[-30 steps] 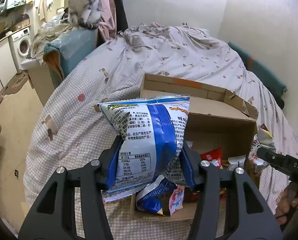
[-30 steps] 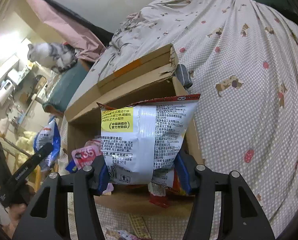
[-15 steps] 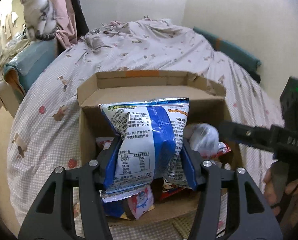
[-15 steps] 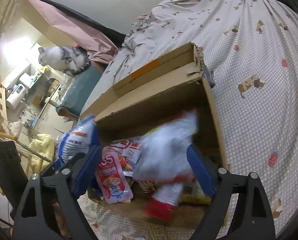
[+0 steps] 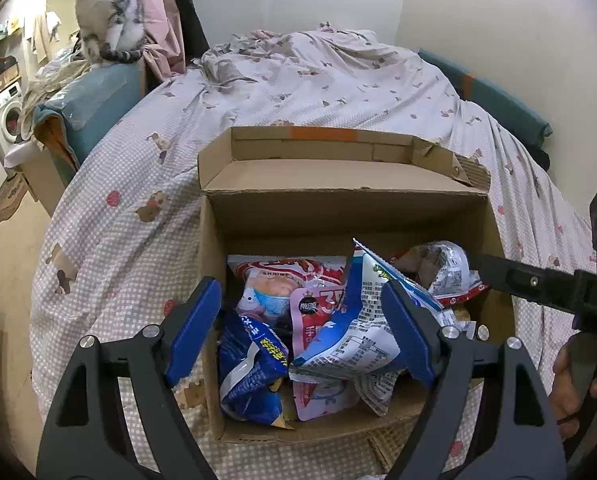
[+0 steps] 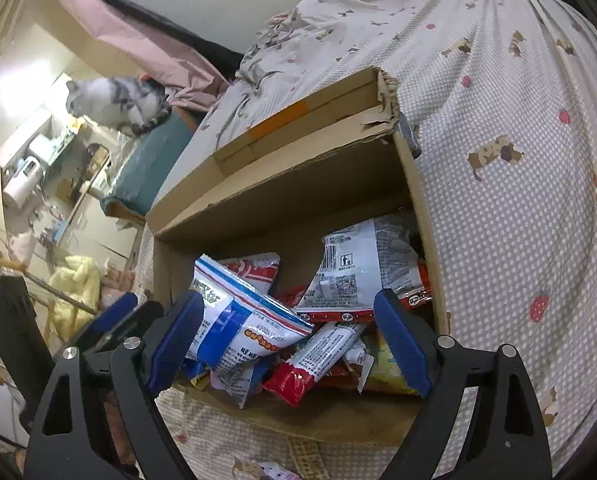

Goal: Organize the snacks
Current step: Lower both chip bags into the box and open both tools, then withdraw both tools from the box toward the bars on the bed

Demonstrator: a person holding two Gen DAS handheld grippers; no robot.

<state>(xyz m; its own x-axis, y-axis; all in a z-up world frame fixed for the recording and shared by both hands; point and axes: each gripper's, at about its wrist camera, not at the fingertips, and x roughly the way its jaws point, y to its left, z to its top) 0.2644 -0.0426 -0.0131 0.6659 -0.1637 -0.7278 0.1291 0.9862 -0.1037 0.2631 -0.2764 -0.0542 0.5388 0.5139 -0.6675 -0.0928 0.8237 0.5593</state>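
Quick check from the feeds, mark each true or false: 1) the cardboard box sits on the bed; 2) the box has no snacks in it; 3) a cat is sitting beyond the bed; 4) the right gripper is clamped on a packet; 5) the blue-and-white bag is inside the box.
1) True: the cardboard box rests on the bed.
2) False: several packets lie in it.
3) True: the cat sits on a teal cushion.
4) False: the right gripper is open, gripping nothing.
5) True: the blue-and-white bag lies in the box, released as the left gripper opens.

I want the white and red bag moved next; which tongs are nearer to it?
Right. The right tongs hang just over the white and red bag; the opening left tongs hang across the box, over a blue bag.
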